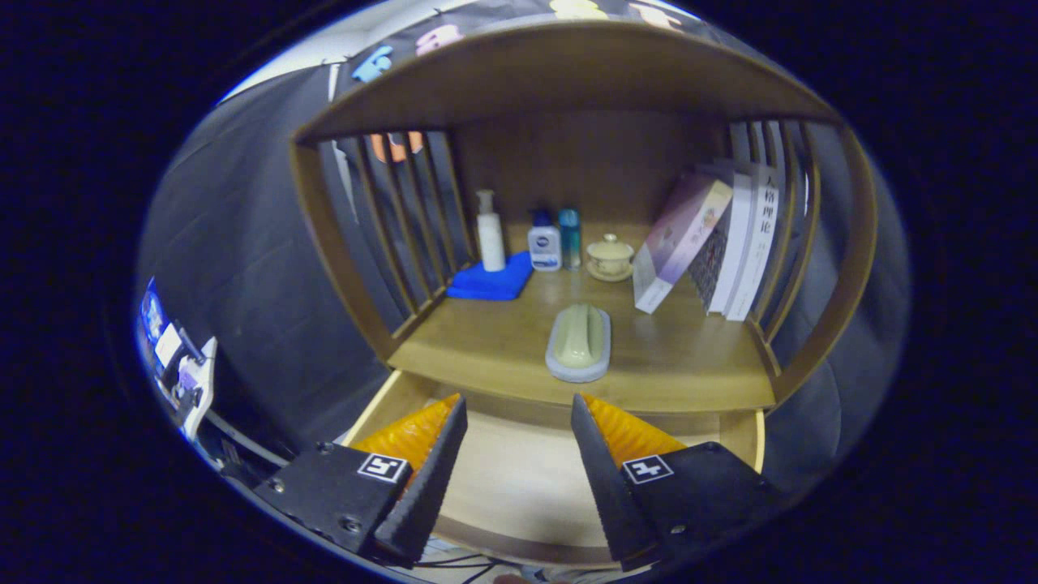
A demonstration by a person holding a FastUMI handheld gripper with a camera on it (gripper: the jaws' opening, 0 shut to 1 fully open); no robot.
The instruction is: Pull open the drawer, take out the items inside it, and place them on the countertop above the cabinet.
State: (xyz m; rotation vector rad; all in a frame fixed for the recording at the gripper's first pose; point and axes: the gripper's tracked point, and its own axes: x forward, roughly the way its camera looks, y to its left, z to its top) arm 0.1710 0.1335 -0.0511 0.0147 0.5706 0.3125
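Above the open drawer (pixel 519 478): the gripper (pixel 519 422) hovers with its fingers spread wide and nothing between them.
Landmark: the drawer, pulled out from under the countertop (pixel 665 365); every place below is given relative to it.
Drawer contents: the visible stretch of its pale floor, seen between the fingers, is bare; the near part sits behind the fingers and cannot be judged.
Task item, location: an oblong lidded dish (pixel 578 343), probably a soap dish, lies flat on the countertop just beyond the drawer's back edge, ahead of the gap between the fingers.
Task item, appearance: pale grey rounded base, cream domed top with lengthwise ridges, smooth and slightly glossy.
Handling, judged: light and rigid, likely plastic; the domed top may be loose and the smooth skin may slip.
Grip point, judged: across the short width at mid-length, low on the base rather than on the dome.
Task progress, judged: drawer open, one item set above; little appears to remain.
Other objects, well beyond the drawer: blue cloth (pixel 491 280) with a white pump bottle (pixel 489 235) at its far edge, two small bottles (pixel 555 241), a lidded cup (pixel 610 257), leaning books (pixel 714 243).
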